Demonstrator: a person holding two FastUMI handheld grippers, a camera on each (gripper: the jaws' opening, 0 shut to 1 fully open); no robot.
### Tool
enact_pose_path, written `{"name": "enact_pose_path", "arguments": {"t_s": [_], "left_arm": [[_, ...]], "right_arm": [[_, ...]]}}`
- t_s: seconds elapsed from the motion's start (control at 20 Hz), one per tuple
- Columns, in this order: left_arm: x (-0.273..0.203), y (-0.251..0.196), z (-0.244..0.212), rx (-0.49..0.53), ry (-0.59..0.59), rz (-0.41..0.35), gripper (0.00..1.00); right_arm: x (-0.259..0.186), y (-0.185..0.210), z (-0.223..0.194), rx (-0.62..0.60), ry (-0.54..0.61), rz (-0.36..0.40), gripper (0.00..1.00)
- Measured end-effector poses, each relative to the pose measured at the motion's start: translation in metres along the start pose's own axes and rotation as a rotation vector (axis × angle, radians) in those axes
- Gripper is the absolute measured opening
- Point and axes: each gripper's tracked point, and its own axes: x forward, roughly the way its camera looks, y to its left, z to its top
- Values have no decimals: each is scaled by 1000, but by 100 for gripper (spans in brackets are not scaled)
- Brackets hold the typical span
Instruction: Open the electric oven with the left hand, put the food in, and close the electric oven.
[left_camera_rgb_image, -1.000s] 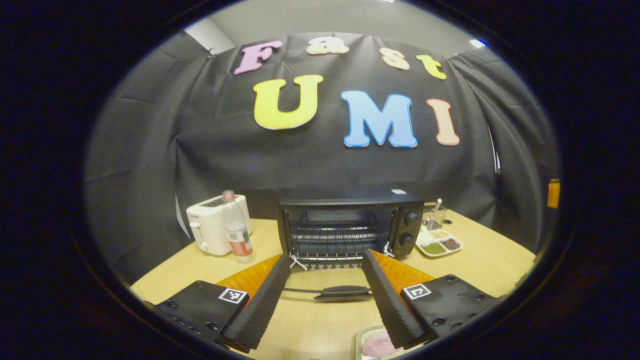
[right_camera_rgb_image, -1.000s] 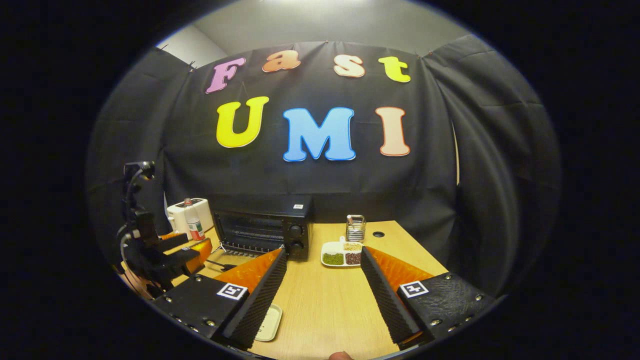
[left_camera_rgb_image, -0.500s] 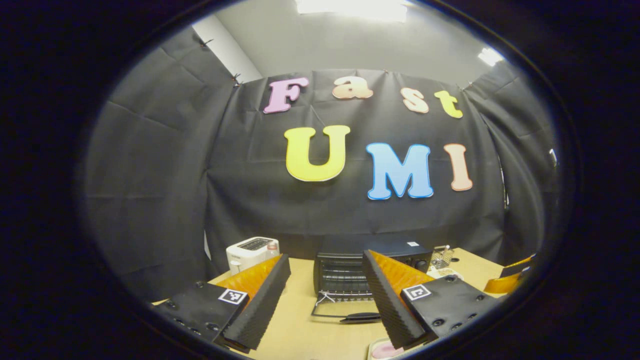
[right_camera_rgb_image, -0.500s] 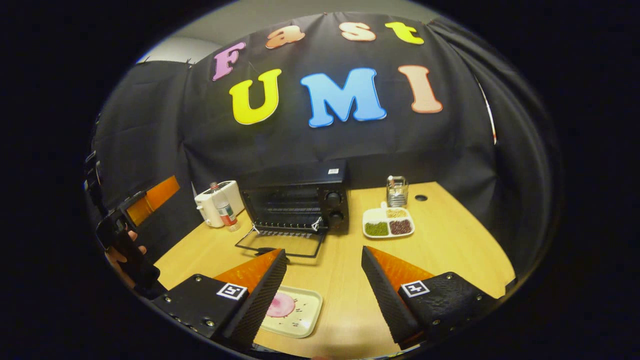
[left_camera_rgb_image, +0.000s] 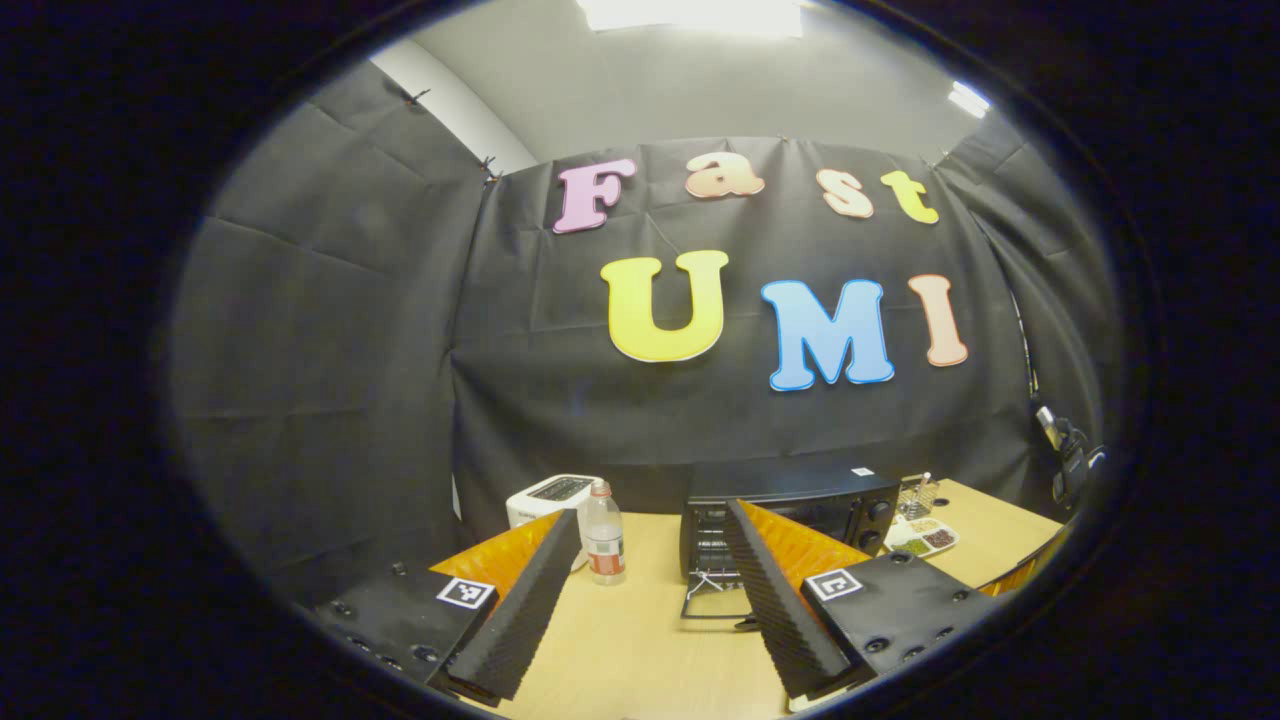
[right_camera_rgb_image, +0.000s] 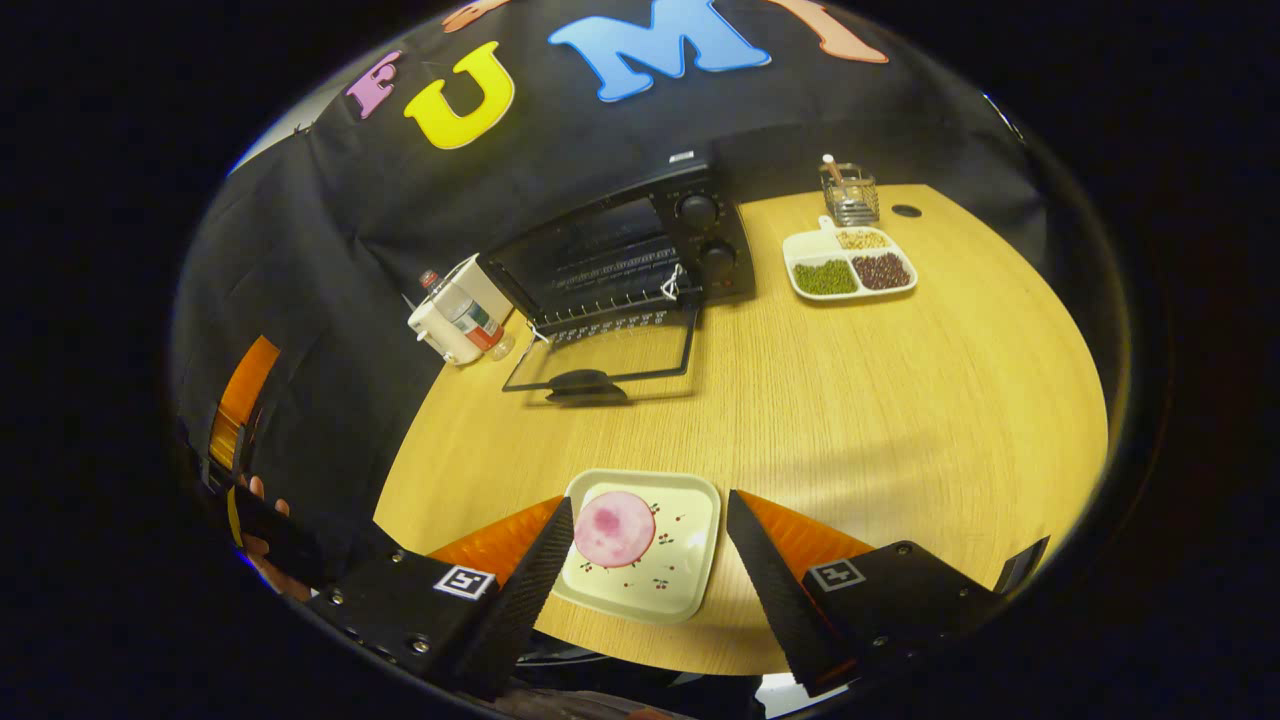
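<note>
The black electric oven (right_camera_rgb_image: 620, 250) stands at the back of the wooden table (right_camera_rgb_image: 900, 400), its glass door (right_camera_rgb_image: 600, 365) folded down flat and open. A cream square plate (right_camera_rgb_image: 690, 570) with a pink round piece of food (right_camera_rgb_image: 613, 528) lies near the table's front edge. My right gripper (right_camera_rgb_image: 649, 500) hovers open above it, one finger on each side of the plate, touching nothing. In the left gripper view my left gripper (left_camera_rgb_image: 652, 510) is open and empty, well back from the oven (left_camera_rgb_image: 800, 505) and its lowered door (left_camera_rgb_image: 712, 603).
A white toaster (right_camera_rgb_image: 445, 318) and a plastic bottle (right_camera_rgb_image: 480, 322) stand left of the oven. Right of it sit a divided dish of beans (right_camera_rgb_image: 850, 272) and a wire utensil holder (right_camera_rgb_image: 850, 195). A hand holding the left gripper (right_camera_rgb_image: 240, 450) shows at the far left.
The left gripper has drawn back from the open oven door and lifted. The right gripper has tipped downward and moved over the plate of food.
</note>
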Motion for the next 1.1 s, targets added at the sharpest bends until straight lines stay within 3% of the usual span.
{"name": "enact_pose_path", "arguments": {"t_s": [0.25,0.6,0.85,0.95,1.0,1.1], "left_arm": [[-8,14,-1,3,1,22,100],[-17,33,-16,9,37,47,100],[-13,40,-21,10,48,61,100],[-12,40,-24,2,54,65,100],[-12,41,-26,3,56,68,99],[-10,42,-27,8,58,73,98]], "right_arm": [[24,-4,-34,82,195,33,98],[48,-22,-50,144,331,34,98],[53,-23,-62,177,432,52,81],[55,-21,-63,192,450,59,81],[59,-37,-67,169,452,-1,81],[54,-47,-66,200,453,-10,37]]}}
